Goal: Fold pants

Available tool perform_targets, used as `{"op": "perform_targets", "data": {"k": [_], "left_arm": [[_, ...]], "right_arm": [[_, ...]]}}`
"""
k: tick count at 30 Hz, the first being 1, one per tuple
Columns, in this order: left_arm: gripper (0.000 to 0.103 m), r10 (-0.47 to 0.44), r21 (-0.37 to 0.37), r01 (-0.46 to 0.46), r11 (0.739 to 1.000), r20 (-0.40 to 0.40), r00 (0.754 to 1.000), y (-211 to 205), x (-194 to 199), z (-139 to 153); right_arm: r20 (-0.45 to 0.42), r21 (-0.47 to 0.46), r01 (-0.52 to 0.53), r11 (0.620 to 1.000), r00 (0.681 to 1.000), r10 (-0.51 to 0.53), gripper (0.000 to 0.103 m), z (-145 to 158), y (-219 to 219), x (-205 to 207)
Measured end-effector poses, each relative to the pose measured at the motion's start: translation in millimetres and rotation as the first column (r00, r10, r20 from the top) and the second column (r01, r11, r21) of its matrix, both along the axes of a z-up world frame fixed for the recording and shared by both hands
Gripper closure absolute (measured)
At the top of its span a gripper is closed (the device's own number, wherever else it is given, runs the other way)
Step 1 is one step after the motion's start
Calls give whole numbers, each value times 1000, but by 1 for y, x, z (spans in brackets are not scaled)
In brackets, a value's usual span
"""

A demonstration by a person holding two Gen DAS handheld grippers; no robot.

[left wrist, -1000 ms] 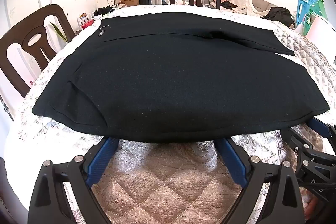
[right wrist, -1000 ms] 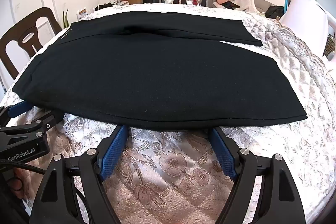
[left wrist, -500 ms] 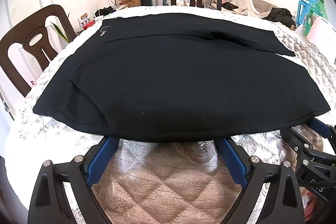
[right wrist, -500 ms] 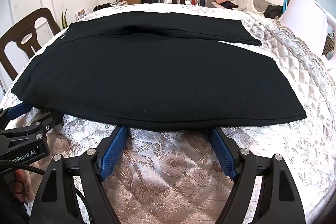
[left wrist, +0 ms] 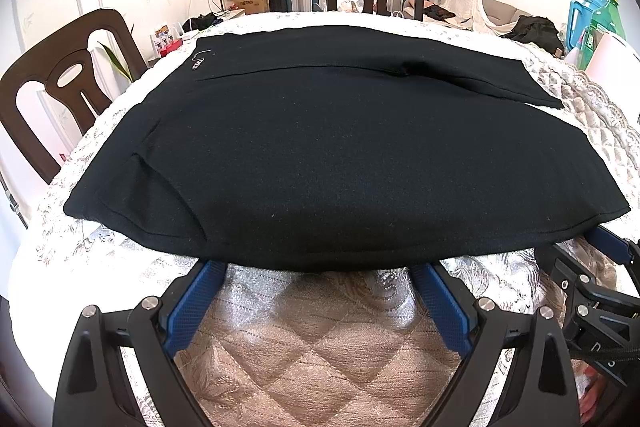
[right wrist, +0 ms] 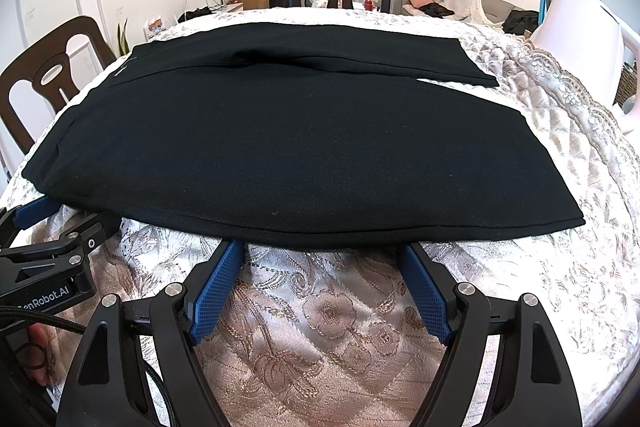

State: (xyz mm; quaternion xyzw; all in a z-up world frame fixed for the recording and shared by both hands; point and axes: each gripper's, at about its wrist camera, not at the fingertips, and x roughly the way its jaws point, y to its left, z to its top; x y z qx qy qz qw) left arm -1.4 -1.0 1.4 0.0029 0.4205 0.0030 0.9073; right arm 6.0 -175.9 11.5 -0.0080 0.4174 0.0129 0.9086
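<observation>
Left gripper and right gripper: jaws wide apart, fingertips hidden under near hem of black pants; nothing clamped.

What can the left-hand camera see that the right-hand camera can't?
Only the left wrist view shows the blue container at far right. Only the right wrist view shows a white kettle at the table's edge. Both show the black pants spread flat on the quilted tablecloth, with the left gripper and right gripper open at the near hem.
</observation>
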Motion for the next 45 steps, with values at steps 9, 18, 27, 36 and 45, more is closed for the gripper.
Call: {"op": "perform_targets", "data": {"k": [9,18,27,36,45], "left_arm": [[6,-1,0,1,1000,1,1000,0,0,0],[6,4,1,-4,1000,1,1000,4,0,1],[6,4,1,-4,1000,2,1000,4,0,1],[6,4,3,-4,1000,2,1000,5,0,1],[6,4,1,-4,1000,1,1000,6,1,2]], "right_arm": [[1,0,0,1000,1000,0,24,0,0,0],[1,1,1,1000,1000,-1,24,0,0,0],[1,0,1,1000,1000,-1,24,0,0,0],[2,1,1,1000,1000,-1,24,0,0,0],[1,1,1,1000,1000,-1,24,0,0,0]]}}
